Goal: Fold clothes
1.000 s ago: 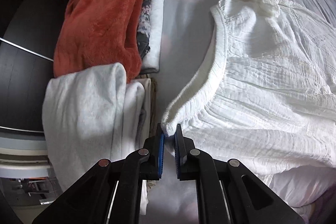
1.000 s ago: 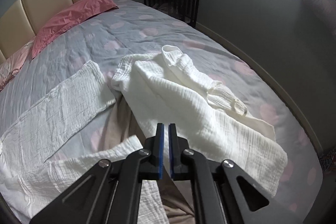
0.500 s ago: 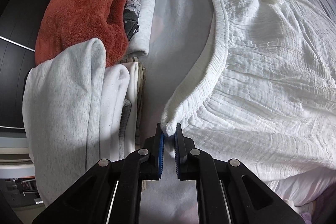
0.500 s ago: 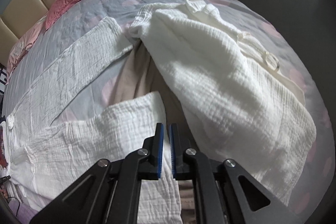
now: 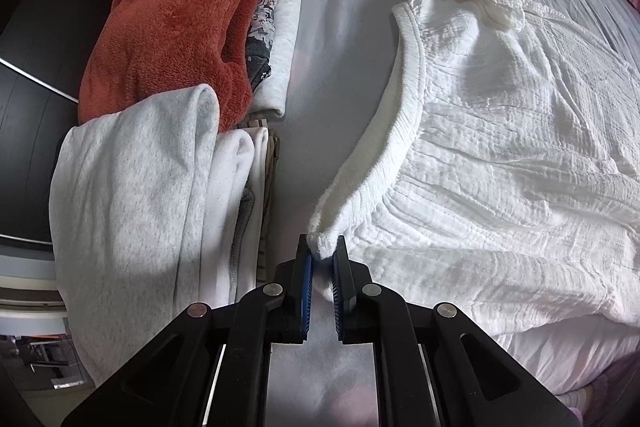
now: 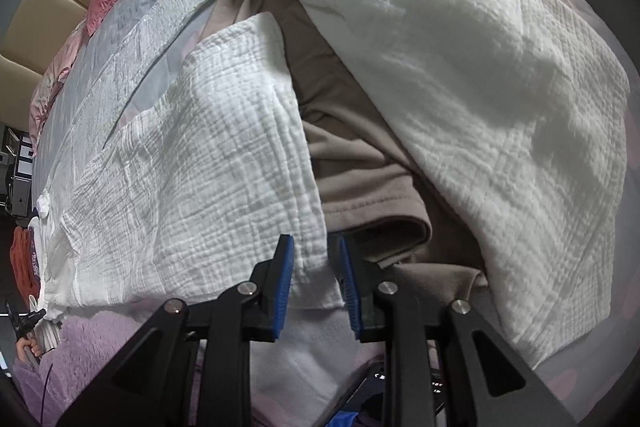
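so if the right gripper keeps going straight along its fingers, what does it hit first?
Probably the hem corner of the white crinkled cotton garment, lying between the opening jaws of the right gripper, pads not pressing yet. The brown cloth lies just right of that line; depth is unclear.

Black hand-held gripper (image 5: 323,259), blue pads (image 5: 306,277)

Folded stack (image 5: 168,131) left of the spread garment (image 5: 500,147) on bed (image 5: 352,39)

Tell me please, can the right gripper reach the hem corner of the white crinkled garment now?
Probably yes. The right gripper is opening, and the hem corner of the white crinkled garment already lies between its fingers, with nothing over it. The brown garment lies just beside it and might get caught.
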The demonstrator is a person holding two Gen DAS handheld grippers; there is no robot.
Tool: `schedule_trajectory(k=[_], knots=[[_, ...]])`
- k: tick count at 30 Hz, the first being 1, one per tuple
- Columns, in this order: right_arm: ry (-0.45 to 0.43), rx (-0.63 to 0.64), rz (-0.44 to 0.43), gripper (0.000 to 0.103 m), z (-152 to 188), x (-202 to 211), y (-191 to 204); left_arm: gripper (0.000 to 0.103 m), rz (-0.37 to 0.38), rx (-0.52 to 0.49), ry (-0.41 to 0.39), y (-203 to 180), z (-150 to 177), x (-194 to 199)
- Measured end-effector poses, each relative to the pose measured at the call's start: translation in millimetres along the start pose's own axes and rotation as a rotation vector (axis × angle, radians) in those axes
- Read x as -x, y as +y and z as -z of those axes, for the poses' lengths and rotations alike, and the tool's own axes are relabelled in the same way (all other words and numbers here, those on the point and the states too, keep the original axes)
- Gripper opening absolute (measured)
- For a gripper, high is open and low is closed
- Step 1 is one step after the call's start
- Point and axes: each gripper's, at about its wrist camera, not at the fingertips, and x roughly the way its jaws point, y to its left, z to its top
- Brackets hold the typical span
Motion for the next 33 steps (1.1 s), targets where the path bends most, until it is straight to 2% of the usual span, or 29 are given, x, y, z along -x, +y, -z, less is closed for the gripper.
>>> schedule_trajectory(k=[5,6,7,8,14,17,18,19,23,24,25,27,33], knots=[[0.026,-0.019,-0.058,0.023,9,-9,-4,0.01,0.006,0.023,-0.004,2,2,11],[0.015,-0.017,-0.071,0.019,12,-7,-4,0.009,0.007,0.027,-0.005,3,3,14],[-0.001,-0.011,-0.08,0.006,13,-3,-3,0.01,0.008,0.031,-0.007,4,3,16],[-0.021,-0.005,-0.085,0.004,14,3,-2,0.01,0.009,0.035,-0.008,5,4,19],[-0.191,-0.032,-0.118,0.0,-6,62,-2,0.009,0.04,0.06,-0.039,14,2,41],[-0.237,-0.012,-0.121,0.001,-22,83,3,0.009,0.031,0.045,-0.049,27,-9,19],[-0.226,-0.005,-0.129,0.001,-26,85,4,0.009,0.029,0.039,-0.049,30,-11,10],[-0.204,0.002,-0.133,0.002,-27,83,4,0.009,0.027,0.035,-0.049,39,-16,-15],[-0.09,0.033,-0.119,0.006,-15,58,7,0.009,0.023,0.026,-0.039,50,-28,-76],[-0.073,0.04,-0.104,0.011,-11,50,6,0.009,0.02,0.026,-0.035,51,-32,-87],[-0.055,0.046,-0.09,0.021,-6,41,4,0.009,0.02,0.028,-0.03,54,-39,-106],[-0.017,0.048,-0.067,0.027,1,25,0,0.009,0.024,0.036,-0.024,57,-42,-111],[0.03,0.05,0.004,0.028,13,-5,-13,0.009,0.018,0.03,-0.026,52,-42,-108]])
